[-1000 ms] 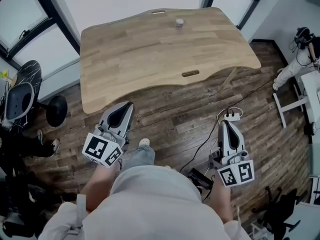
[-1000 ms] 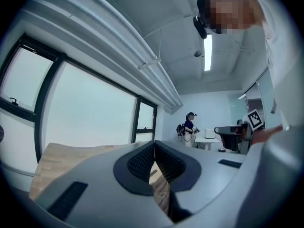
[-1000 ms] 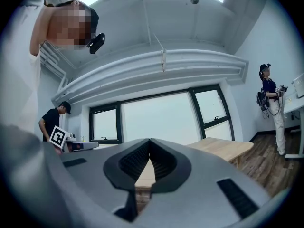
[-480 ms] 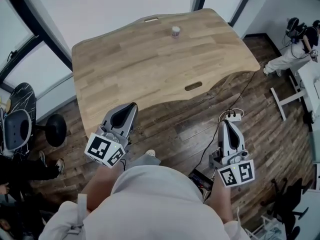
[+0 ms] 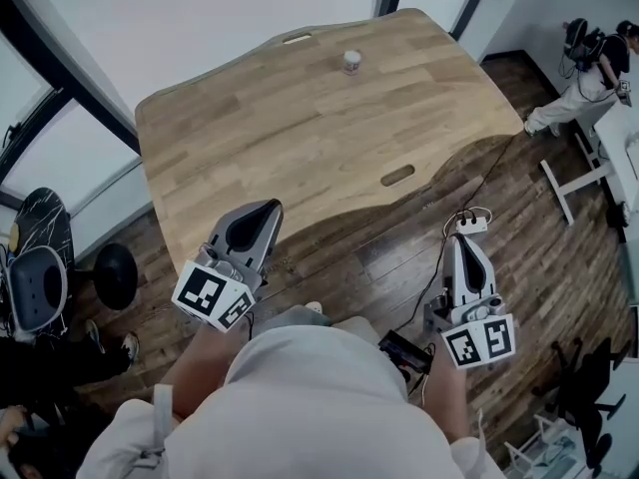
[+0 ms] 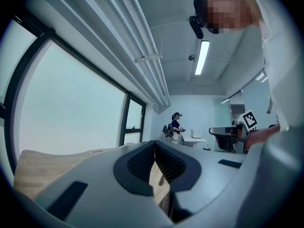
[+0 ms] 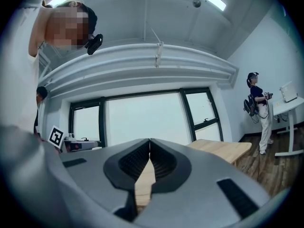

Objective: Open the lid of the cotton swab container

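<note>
The cotton swab container [image 5: 351, 62], a small white tub with its lid on, stands near the far edge of the wooden table [image 5: 300, 128]. My left gripper [image 5: 268, 208] hangs at the table's near edge, jaws shut with nothing between them. My right gripper [image 5: 465, 238] is over the floor to the right of the table, also shut and empty. Both point level toward the table. In the left gripper view the closed tips [image 6: 154, 144] meet above the tabletop; in the right gripper view the closed tips [image 7: 149, 140] do the same. The container shows in neither gripper view.
A power strip [image 5: 469, 225] with a cable lies on the wood floor just past my right gripper. A black stool [image 5: 112, 262] and a chair [image 5: 35, 282] stand at the left. Another person [image 5: 579, 78] stands at the far right beside a white desk [image 5: 589, 183].
I have stepped closer to the table: it and the container now sit nearer and lower in the head view. Both grippers moved forward with me and stayed shut.
</note>
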Action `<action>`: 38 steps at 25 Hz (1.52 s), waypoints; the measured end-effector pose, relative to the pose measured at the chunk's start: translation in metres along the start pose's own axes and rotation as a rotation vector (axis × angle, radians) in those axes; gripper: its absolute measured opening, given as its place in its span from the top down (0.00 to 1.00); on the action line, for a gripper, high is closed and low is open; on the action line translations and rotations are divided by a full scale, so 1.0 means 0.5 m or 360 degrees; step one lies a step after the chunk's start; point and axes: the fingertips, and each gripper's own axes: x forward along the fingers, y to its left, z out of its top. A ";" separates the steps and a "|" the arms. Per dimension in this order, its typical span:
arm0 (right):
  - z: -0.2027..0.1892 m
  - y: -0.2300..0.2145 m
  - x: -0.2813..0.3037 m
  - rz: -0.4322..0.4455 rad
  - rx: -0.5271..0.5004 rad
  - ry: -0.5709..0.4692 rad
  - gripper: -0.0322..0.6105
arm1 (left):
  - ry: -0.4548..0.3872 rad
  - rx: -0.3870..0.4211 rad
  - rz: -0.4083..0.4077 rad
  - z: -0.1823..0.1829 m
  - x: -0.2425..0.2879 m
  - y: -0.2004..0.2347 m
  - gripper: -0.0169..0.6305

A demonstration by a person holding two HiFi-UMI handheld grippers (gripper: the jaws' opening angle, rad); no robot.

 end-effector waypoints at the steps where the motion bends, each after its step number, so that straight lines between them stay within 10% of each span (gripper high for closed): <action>1: 0.001 0.002 0.005 0.0002 -0.0001 -0.0001 0.92 | -0.0004 -0.0006 0.0007 0.000 -0.002 0.007 0.95; 38: 0.028 -0.269 0.369 0.0388 0.0113 0.0055 0.92 | -0.0008 0.0003 0.0423 0.023 0.289 0.147 0.95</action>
